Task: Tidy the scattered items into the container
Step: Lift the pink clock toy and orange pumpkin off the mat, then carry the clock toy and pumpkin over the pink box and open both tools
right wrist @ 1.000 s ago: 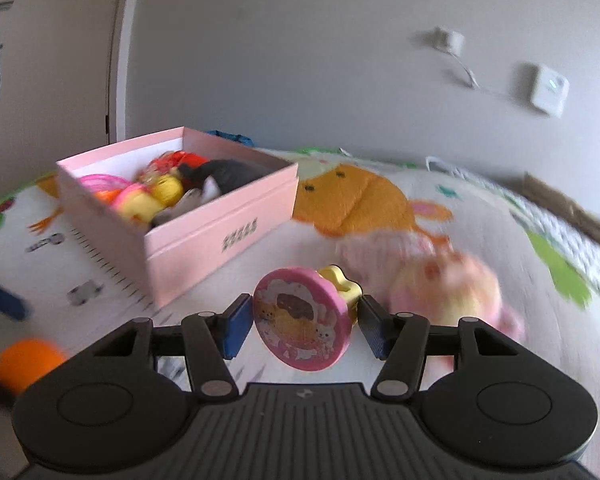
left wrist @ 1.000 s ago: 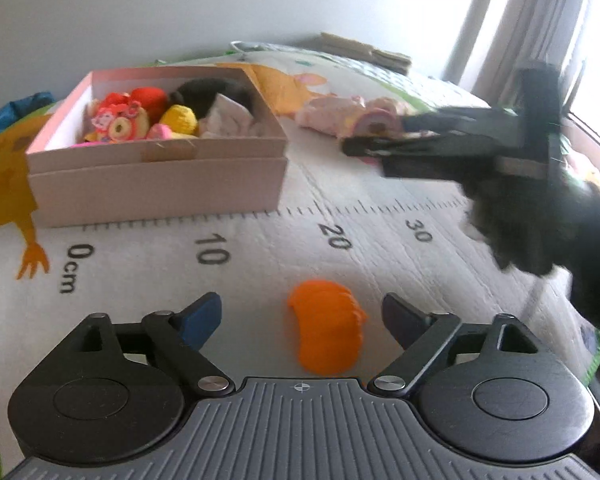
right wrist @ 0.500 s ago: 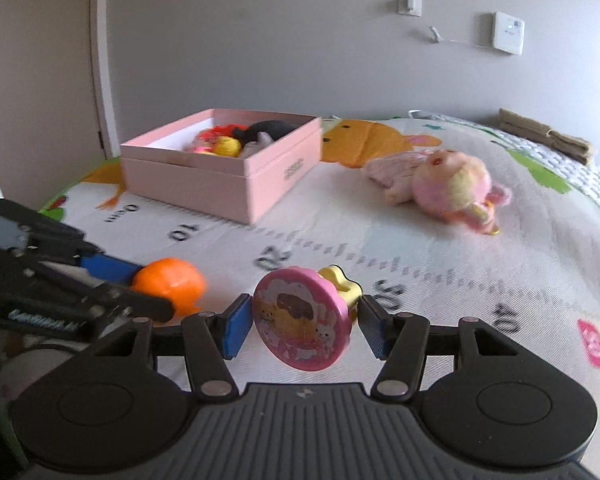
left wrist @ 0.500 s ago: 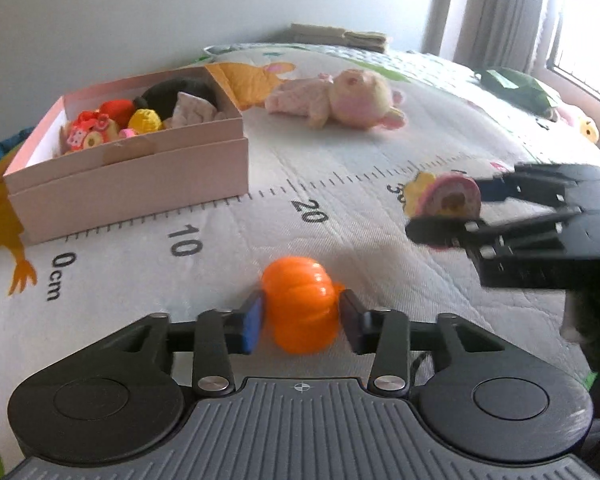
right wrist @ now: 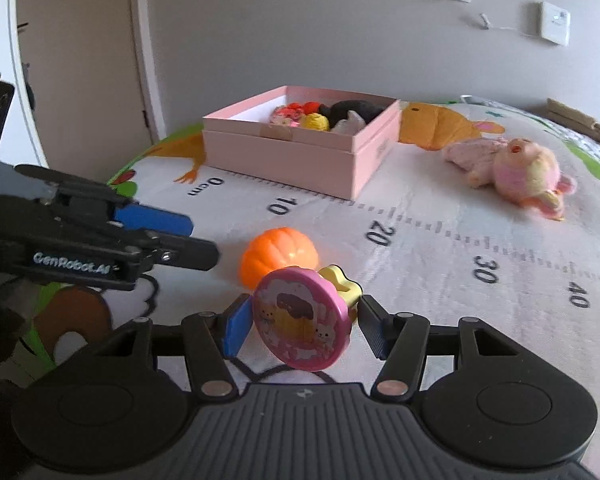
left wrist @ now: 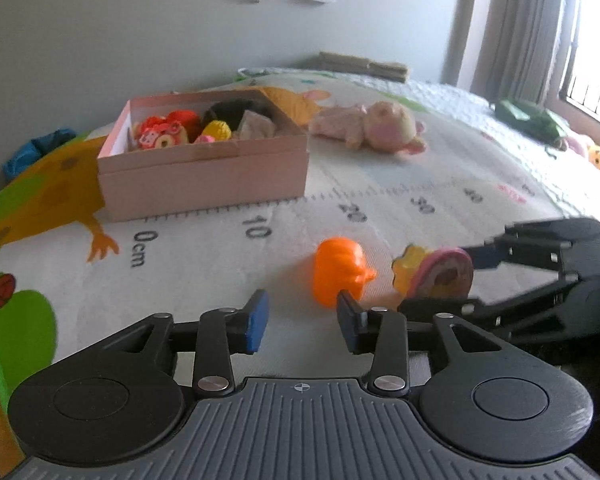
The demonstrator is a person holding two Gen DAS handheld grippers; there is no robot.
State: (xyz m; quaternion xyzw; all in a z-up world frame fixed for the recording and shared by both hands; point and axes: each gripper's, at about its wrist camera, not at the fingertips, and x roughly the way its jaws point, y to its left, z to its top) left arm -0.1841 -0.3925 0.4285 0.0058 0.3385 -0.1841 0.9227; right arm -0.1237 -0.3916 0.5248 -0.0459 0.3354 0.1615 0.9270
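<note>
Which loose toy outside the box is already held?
The pink round toy, between the right hand-held gripper's fingers; the orange pumpkin and plush doll lie free.

You can't tell if the pink disc toy (right wrist: 302, 318) touches both pads (rt one (right wrist: 374, 332) partly hidden); box (left wrist: 204, 172) contents blurry.

A play mat (left wrist: 380, 184) printed with a ruler scale and a duck (right wrist: 436, 128); grey curtains (left wrist: 516, 28) hang by the window.

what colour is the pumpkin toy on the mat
Bright orange; the pumpkin toy shows best in the right wrist view.
</note>
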